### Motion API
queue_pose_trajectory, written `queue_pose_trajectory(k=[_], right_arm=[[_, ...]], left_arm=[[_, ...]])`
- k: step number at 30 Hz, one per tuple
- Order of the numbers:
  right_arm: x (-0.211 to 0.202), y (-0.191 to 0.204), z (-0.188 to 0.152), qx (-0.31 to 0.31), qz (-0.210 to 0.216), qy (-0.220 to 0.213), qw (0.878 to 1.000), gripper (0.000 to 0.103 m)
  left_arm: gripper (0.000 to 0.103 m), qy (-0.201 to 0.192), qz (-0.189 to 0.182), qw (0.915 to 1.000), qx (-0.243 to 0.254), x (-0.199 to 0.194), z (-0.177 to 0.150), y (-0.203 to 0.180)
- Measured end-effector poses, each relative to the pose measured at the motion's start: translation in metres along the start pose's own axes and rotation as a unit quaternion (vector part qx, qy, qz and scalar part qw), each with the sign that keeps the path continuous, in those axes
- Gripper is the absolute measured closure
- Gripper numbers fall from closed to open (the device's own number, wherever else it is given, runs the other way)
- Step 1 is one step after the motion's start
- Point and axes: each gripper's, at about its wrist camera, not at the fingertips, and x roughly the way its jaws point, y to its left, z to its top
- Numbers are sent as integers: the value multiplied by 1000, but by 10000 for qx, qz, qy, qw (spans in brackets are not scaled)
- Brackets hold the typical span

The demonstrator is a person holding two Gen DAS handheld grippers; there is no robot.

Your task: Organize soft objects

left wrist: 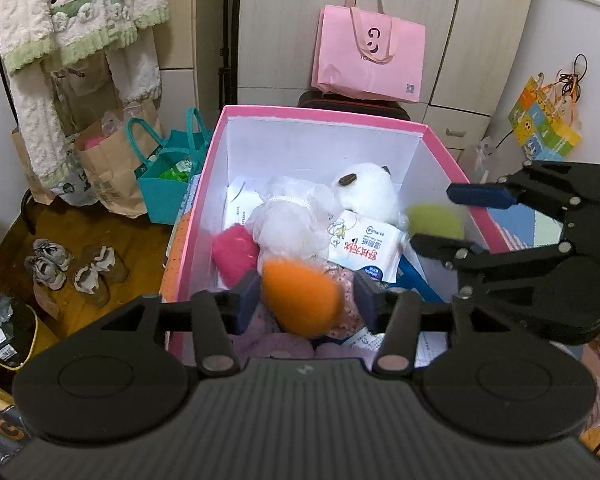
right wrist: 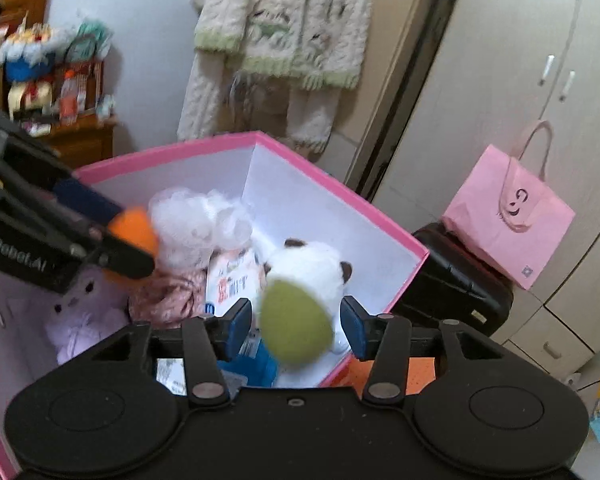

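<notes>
Two blurred eggs sit between parted fingers over the pink box: orange egg in the left gripper, green egg in the right gripper, both seemingly unpinched.

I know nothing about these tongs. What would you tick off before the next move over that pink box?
1. Both tongs over the pink box: ok; the left tongs and right tongs point down into it.
2. Orange sponge released: ok; a gap shows beside it, so the pads are not squeezing.
3. Green sponge released: ok; there are gaps on both sides.
4. Sponges settled in the box: cannot tell; both are blurred.
5. Room left in the box: ok; its walls rise above the panda plush.
6. Tongs apart from each other: ok.
</notes>
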Motion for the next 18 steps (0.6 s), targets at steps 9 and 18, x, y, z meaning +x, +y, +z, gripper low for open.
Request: queue_pose_trajectory(k=[9,18], right_arm=[[-66,-7,-31,1104,20,-759,9910,45],[-111,-2,-56,1611,-165,-967,9821,29]], left_arm=[[47,-606,-176,9979,-151,-45,-26,-13],[46,-760,-472,9959,-143,-72,-46,-41]])
